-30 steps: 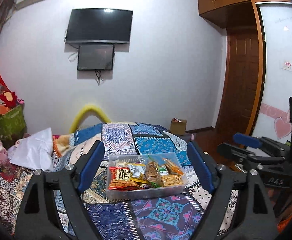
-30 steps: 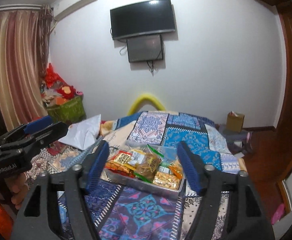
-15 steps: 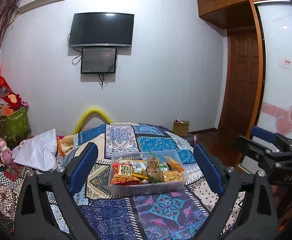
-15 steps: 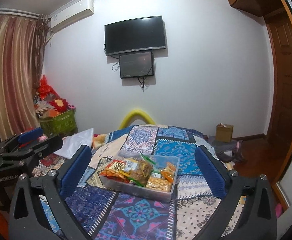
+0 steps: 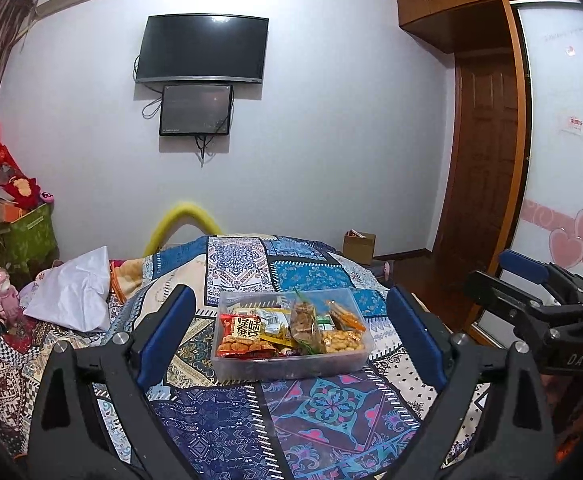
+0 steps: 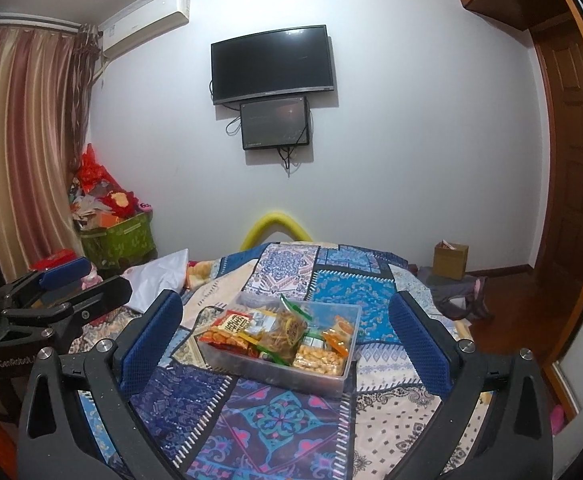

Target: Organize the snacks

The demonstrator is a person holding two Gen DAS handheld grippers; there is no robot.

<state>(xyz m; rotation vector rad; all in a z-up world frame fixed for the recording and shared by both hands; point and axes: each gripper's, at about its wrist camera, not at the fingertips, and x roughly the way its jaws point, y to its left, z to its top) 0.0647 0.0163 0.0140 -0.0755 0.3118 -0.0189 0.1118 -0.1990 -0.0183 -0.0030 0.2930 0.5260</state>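
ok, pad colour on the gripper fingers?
Blue, textured pads on black fingers; clearest in the right wrist view.

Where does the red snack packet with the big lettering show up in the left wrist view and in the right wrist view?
Left wrist: the red snack packet lies at the near left end of the clear plastic box, just left of picture centre.
Right wrist: the packet sits at the box's left end, left of centre.
Shared landmark: the wall television, above the box in both.
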